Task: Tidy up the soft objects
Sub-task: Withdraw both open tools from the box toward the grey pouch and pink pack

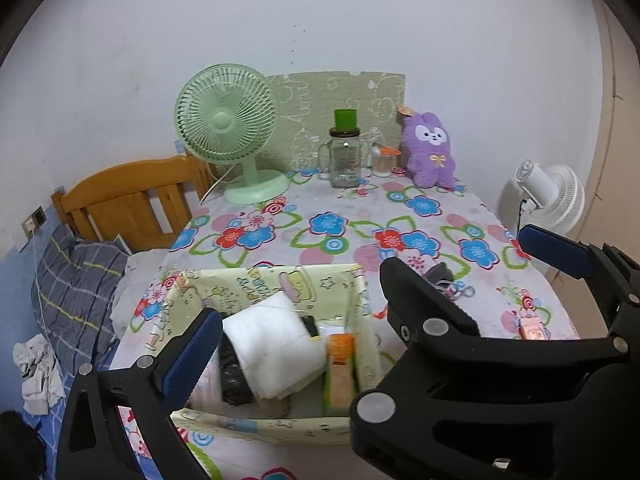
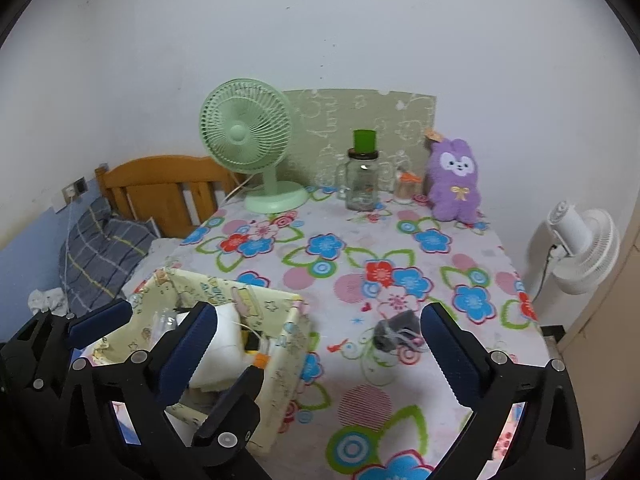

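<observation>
A white folded cloth (image 1: 276,344) lies in a pale yellow fabric box (image 1: 280,276) on the near left part of the counter (image 1: 352,204), which wears a flowered cover. In the left wrist view the left gripper (image 1: 288,312) stands wide open with nothing between its fingers. Its left blue pad (image 1: 192,356) sits over the box's near left corner; its right finger (image 1: 424,304) is a black bulk that hides the box's right side. Beside the cloth are a dark item and an orange packet (image 1: 340,372), both hard to make out. A small grey bundle (image 1: 440,274) on the counter peeks out behind that finger. The right gripper's blue pad (image 1: 556,248) enters from the right edge, cut off.

In the right wrist view the right gripper (image 2: 316,340) is also wide open and empty. Its left pad covers part of the cloth in the box. The grey bundle lies between its fingers, touching neither. The left gripper crosses the lower left, hiding the box's near wall. At the far edge stand a green fan (image 2: 248,140), a glass jar (image 2: 362,180) and a purple plush toy (image 2: 456,180).
</observation>
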Demonstrator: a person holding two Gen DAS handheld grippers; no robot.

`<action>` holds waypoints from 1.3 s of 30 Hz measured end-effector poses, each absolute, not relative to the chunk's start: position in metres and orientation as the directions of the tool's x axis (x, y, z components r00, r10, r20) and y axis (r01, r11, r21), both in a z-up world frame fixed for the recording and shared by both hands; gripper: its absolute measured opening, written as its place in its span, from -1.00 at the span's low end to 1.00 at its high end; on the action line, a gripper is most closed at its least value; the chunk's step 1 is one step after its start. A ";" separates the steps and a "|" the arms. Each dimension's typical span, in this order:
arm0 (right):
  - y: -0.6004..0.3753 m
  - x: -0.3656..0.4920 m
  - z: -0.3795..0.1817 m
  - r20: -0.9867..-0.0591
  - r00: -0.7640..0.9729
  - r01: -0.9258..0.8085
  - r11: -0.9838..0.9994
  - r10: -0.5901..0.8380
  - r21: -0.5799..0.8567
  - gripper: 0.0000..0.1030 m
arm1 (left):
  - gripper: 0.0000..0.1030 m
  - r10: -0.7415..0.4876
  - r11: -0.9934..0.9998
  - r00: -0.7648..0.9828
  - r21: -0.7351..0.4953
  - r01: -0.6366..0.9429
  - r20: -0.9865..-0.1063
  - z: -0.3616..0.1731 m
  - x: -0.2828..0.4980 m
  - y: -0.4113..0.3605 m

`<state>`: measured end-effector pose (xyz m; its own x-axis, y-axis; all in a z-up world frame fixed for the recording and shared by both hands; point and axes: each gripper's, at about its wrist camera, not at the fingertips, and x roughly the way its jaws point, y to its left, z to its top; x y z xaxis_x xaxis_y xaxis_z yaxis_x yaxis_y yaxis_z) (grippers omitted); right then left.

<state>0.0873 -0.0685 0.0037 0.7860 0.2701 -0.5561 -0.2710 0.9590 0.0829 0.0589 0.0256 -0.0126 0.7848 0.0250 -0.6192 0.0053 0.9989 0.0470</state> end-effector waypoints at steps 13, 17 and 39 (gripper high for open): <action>-0.109 0.078 0.009 -0.557 0.806 -0.190 0.979 0.202 0.080 1.00 | 1.00 -0.033 0.998 0.798 0.030 0.063 -0.602 -0.006 0.057 -0.011; -0.121 0.078 0.008 -0.567 0.807 -0.151 0.986 0.164 0.071 1.00 | 1.00 -0.035 0.997 0.794 0.035 0.071 -0.607 -0.008 0.057 -0.024; -0.187 0.079 -0.027 -0.594 0.800 -0.064 0.997 0.081 0.050 1.00 | 0.99 -0.112 0.985 0.757 0.030 0.171 -0.644 -0.042 0.068 -0.092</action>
